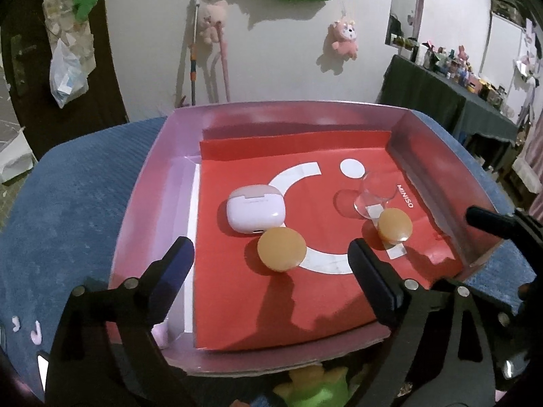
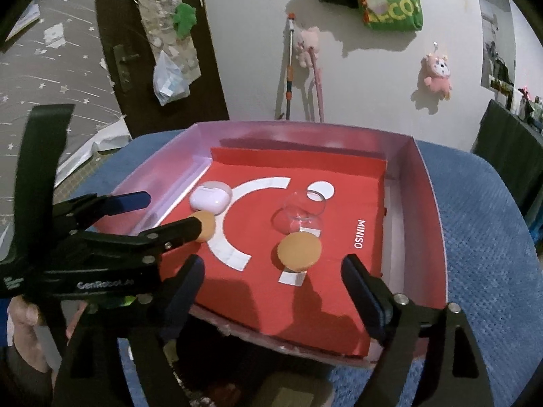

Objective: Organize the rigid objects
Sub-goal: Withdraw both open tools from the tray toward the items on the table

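Lying in the tray (image 1: 152,183): earbud case (image 1: 255,211), glass cup (image 1: 373,196), two orange discs (image 1: 281,249).

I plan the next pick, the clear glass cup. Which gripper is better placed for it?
Probably the right gripper: it is open and the cup lies nearly straight ahead, behind one orange disc. The left gripper faces the other disc and the earbud case.

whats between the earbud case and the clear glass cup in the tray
Only bare red liner with part of its white arc, seen in both wrist views between the earbud case and the glass cup.
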A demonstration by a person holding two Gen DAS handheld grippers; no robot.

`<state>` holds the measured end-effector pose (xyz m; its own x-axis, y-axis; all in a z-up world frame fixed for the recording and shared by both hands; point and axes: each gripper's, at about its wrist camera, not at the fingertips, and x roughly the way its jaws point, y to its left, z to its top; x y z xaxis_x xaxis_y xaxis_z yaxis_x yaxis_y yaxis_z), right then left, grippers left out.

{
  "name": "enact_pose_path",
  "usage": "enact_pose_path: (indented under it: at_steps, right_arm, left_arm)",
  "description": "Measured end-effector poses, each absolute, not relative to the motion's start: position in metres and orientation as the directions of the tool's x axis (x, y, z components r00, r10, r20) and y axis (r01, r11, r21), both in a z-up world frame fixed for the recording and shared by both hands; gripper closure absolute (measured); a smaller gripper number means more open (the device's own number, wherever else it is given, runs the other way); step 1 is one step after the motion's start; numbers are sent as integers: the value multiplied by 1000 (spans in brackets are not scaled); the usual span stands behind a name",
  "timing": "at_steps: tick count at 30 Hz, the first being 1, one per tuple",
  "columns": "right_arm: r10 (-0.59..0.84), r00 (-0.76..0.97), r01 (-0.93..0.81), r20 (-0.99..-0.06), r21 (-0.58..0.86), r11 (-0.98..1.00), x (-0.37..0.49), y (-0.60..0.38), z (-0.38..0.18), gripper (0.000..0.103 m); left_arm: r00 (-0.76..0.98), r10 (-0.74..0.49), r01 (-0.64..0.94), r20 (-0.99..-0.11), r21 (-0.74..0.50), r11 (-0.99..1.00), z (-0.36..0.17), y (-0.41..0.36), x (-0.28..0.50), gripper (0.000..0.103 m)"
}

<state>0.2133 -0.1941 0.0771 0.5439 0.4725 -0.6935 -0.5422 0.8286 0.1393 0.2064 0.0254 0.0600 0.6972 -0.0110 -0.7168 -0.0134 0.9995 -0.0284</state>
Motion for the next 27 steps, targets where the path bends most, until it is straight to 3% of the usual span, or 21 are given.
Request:
enact_pose_path:
  at_steps: [2, 14, 27]
  right_arm:
    - [475, 559, -546, -680, 129, 827, 208, -195, 81, 2]
    - [490, 606, -563, -626, 97, 820, 182, -204, 98, 0]
    - [504, 675, -579, -539, 35, 814, 144, -212, 111, 0]
  left_arm:
    - [705, -7, -13, -710, -23, 1000, 63, 25, 203, 5]
    - [735, 12, -27, -678, -12, 1000, 74, 27, 188, 0]
    - [811, -19, -8, -584, -43, 999, 93, 30, 154, 0]
